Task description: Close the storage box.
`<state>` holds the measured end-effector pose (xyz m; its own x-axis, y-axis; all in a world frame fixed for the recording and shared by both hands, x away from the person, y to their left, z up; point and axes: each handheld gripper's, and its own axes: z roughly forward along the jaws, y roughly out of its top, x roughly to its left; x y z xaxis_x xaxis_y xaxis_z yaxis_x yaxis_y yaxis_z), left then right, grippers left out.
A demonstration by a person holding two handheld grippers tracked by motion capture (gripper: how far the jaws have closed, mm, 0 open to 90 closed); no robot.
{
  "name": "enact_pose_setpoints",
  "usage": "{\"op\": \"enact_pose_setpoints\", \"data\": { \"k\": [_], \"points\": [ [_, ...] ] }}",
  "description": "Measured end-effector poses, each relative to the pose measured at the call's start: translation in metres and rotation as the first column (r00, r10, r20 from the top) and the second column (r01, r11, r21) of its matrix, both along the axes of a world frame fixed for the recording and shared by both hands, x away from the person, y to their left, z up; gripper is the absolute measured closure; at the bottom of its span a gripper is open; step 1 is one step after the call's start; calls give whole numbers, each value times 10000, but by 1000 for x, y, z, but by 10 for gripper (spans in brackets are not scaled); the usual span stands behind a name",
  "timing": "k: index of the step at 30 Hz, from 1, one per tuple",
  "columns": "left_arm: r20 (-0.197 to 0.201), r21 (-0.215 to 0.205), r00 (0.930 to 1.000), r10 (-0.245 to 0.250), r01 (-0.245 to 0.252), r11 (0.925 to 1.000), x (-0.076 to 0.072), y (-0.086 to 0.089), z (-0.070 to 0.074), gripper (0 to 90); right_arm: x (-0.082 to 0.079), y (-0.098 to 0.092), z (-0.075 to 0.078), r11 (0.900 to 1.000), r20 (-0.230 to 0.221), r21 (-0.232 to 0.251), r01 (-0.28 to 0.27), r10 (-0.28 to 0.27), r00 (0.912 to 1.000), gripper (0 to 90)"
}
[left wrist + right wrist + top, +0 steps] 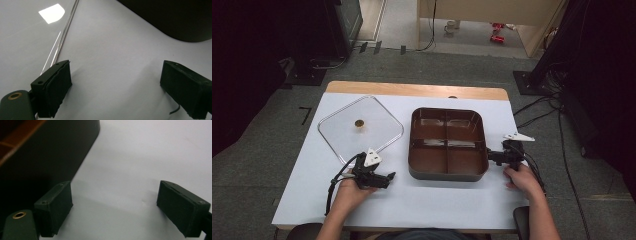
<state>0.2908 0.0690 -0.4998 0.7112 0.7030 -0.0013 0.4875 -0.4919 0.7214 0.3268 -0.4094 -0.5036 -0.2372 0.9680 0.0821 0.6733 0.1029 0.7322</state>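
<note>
Resting on the white-covered worktop [427, 200], a dark brown four-compartment tray [447, 144] sits right of centre, with a clear square lid [360, 128] lying flat to its left, a small brown knob [359, 123] at its middle. The left tool [388, 177] lies low just in front of the lid's near corner, jaws wide apart with nothing between them. The right tool [490, 156] sits just beside the tray's right wall, jaws likewise spread and empty.

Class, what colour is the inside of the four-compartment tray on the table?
Reddish brown inside the four-compartment tray, clearest in the high view.
</note>
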Motion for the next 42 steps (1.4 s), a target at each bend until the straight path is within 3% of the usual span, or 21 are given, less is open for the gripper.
{"op": "enact_pose_setpoints", "data": {
  "k": [1, 2, 15, 20, 24, 32, 36, 42],
  "points": [
    [-5, -6, 10000, 3, -3, 10000, 0, 0, 0, 99, 0, 3, 0, 9992, 21, -386, 76, -75, 10000, 150],
    [-2, -1, 10000, 1, -1, 10000, 0, 0, 0, 99, 0, 4, 0, 9990, 16, -435, 105, -105, 9999, 149],
    [-39, 102, 9997, 227, -227, 9997, -1, -2, 1, 104, 0, 3, 0, 9995, 8, -323, 68, -68, 10000, 140],
    [-301, 295, 9991, 311, -302, 9991, 0, -4, 4, 108, 0, 3, 0, 9995, 7, -321, 70, -70, 10000, 141],
    [-637, 536, 9979, 103, -69, 9985, 3, -3, 8, 140, 0, 3, 0, 9995, 8, -321, 68, -68, 10000, 141],
    [-1150, 393, 9934, -30, 76, 9992, 7, 2, 17, 220, 0, 3, 0, 9994, 9, -328, 66, -65, 10000, 141],
    [-1031, 383, 9945, -175, 216, 9990, 9, 0, 24, 228, 0, 3, 0, 9993, 21, -369, 73, -72, 10000, 145],
    [-935, -112, 9952, -300, 291, 9995, 12, 2, 36, 236, 0, 3, 0, 9992, 22, -385, 80, -79, 10000, 146]
  ]
}}
